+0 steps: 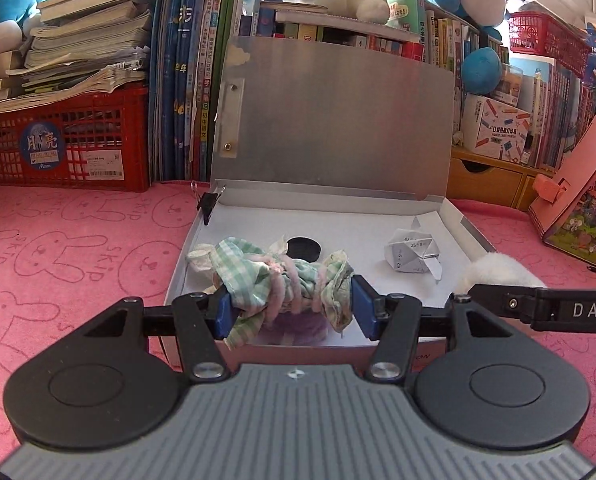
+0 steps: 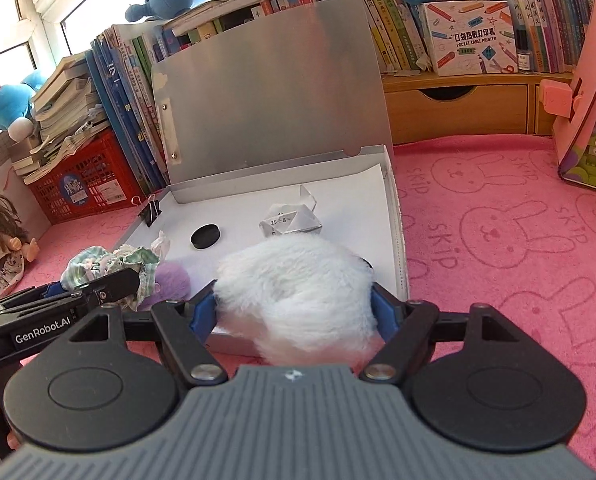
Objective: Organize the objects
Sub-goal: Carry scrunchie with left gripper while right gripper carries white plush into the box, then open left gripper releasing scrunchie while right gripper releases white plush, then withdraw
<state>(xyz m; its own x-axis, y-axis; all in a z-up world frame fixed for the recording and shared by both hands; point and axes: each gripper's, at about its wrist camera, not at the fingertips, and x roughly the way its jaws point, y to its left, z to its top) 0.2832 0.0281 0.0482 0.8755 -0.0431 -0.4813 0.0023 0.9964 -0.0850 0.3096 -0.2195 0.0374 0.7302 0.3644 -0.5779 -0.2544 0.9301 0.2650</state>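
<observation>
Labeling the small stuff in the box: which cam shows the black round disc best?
Right wrist: the black disc lies fully exposed on the white paper. Left wrist shows only its upper part; the checked cloth bundle in the left claw covers the rest.

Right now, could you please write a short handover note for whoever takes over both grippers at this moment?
Left gripper: shut on the checked cloth bundle, over the near edge of the open file box.
Right gripper: shut on the white fluffy toy, also at the near edge.
Already inside: black disc, folded paper; binder clip on the left rim.
Left: set both items down, release.
</observation>
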